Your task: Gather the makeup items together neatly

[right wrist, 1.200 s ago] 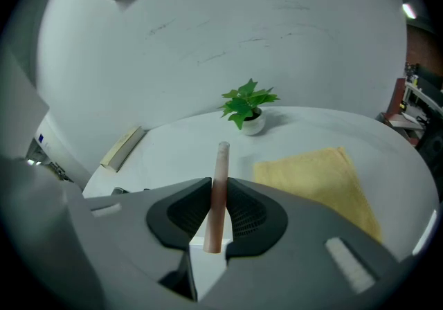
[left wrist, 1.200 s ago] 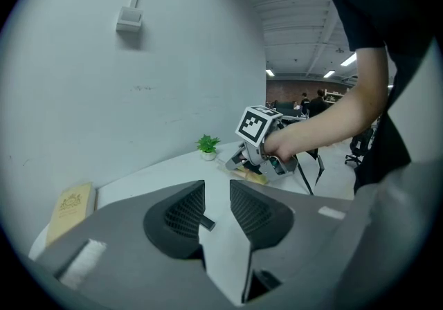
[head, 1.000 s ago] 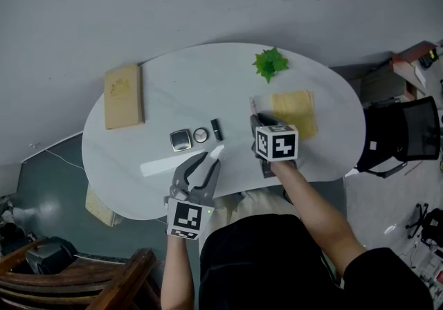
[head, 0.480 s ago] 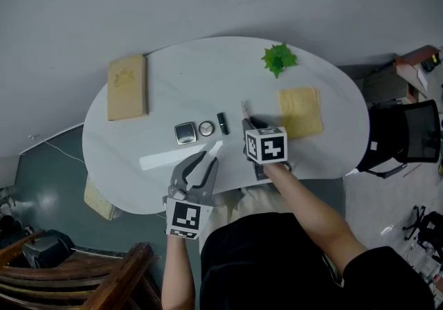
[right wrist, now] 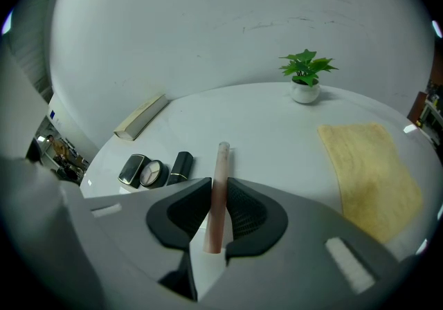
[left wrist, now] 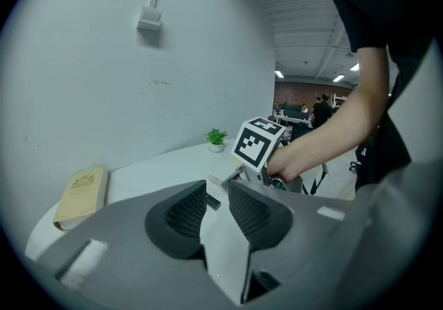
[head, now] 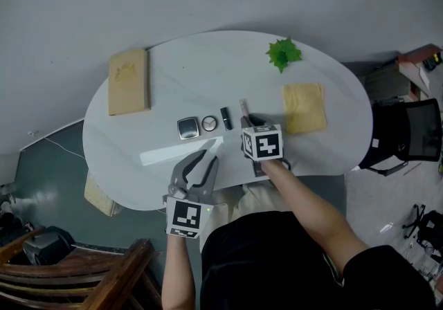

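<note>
A square compact (head: 187, 128), a round compact (head: 209, 123) and a black lipstick (head: 226, 118) lie in a row near the middle of the white table (head: 173, 73). My right gripper (head: 248, 122) is shut on a slim pink tube (head: 243, 107) just right of the lipstick. In the right gripper view the pink tube (right wrist: 220, 177) sticks out forward between the pads, with the lipstick (right wrist: 181, 166) and both compacts (right wrist: 142, 171) to its left. My left gripper (head: 211, 158) hovers at the table's near edge, open, with nothing between its jaws (left wrist: 217, 194).
A tan book (head: 129, 81) lies at the table's far left. A small green plant (head: 284, 53) stands at the far right, and a yellow cloth (head: 304, 107) lies right of my right gripper. A black chair (head: 405, 139) stands beyond the table's right end.
My right gripper has carried the pink tube leftward, away from the yellow cloth and close to the lipstick. The left gripper has stayed near the front edge.
</note>
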